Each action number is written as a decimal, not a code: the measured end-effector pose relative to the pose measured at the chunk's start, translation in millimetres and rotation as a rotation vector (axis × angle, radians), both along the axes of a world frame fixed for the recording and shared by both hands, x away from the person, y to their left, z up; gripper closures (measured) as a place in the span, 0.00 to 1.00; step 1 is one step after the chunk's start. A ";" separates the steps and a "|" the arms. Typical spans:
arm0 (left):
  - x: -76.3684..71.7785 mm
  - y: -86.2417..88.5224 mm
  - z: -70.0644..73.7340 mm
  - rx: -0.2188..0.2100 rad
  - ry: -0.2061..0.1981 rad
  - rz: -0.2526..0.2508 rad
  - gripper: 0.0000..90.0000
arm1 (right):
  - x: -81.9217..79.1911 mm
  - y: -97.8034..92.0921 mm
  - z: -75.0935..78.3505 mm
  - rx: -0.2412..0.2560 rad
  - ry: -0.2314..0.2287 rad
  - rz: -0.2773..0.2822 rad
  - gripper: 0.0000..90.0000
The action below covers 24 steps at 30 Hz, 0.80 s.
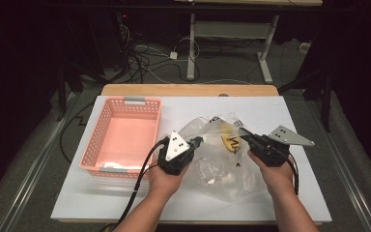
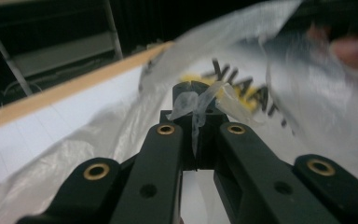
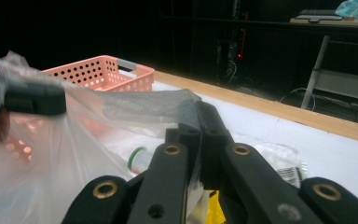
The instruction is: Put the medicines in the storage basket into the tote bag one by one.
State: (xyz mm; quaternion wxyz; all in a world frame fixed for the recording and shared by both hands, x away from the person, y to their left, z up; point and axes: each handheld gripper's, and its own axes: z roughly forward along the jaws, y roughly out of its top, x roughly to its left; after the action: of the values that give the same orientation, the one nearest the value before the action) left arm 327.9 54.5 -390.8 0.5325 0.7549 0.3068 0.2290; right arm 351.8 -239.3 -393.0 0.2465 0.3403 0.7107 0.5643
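Both grippers pinch the clear plastic bag [image 1: 220, 154] on the white worktop [image 1: 299, 116]. The left gripper [image 1: 196, 142] and right gripper [image 1: 244, 132] have jaws clamped on its rim, pulling it open. I think the pink basket [image 1: 96, 140] waits; little is done.

Each claw is black. The left claw [image 1: 196, 141] carries a pale grey three-cornered plate dotted with small dark screw holes, and a black cable trails from it along the forearm. The right claw [image 1: 245, 134] bears a darker grey plate of the same shape, with a black cable looping behind the wrist. Brass-ringed pivot screws sit on the jaw arms. Both forearms are unsleeved.
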 end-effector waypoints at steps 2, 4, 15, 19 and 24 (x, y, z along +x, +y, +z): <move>3.0 -1.6 7.0 -0.007 -0.014 0.000 0.98 | -0.4 -1.3 0.4 0.003 0.002 -0.004 1.00; 5.7 -3.5 12.6 -0.004 -0.023 -0.006 0.98 | -0.8 -3.3 1.6 0.009 -0.001 -0.009 1.00; 28.9 -22.6 49.1 0.012 -0.057 -0.046 0.98 | -4.2 -7.3 14.7 0.038 -0.033 -0.017 1.00; 34.4 -25.2 58.4 0.016 -0.077 -0.062 0.98 | -3.7 -8.3 18.5 0.040 -0.043 -0.026 1.00; 38.3 -26.3 67.7 -0.002 -0.086 -0.076 0.98 | -1.8 -12.0 21.9 0.040 -0.049 -0.039 1.00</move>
State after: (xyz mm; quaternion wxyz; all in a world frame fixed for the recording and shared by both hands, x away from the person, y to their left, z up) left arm 366.2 28.1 -323.2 0.5542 0.7550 0.2549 0.2407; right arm 349.9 -251.3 -371.0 0.2679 0.3450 0.6861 0.5818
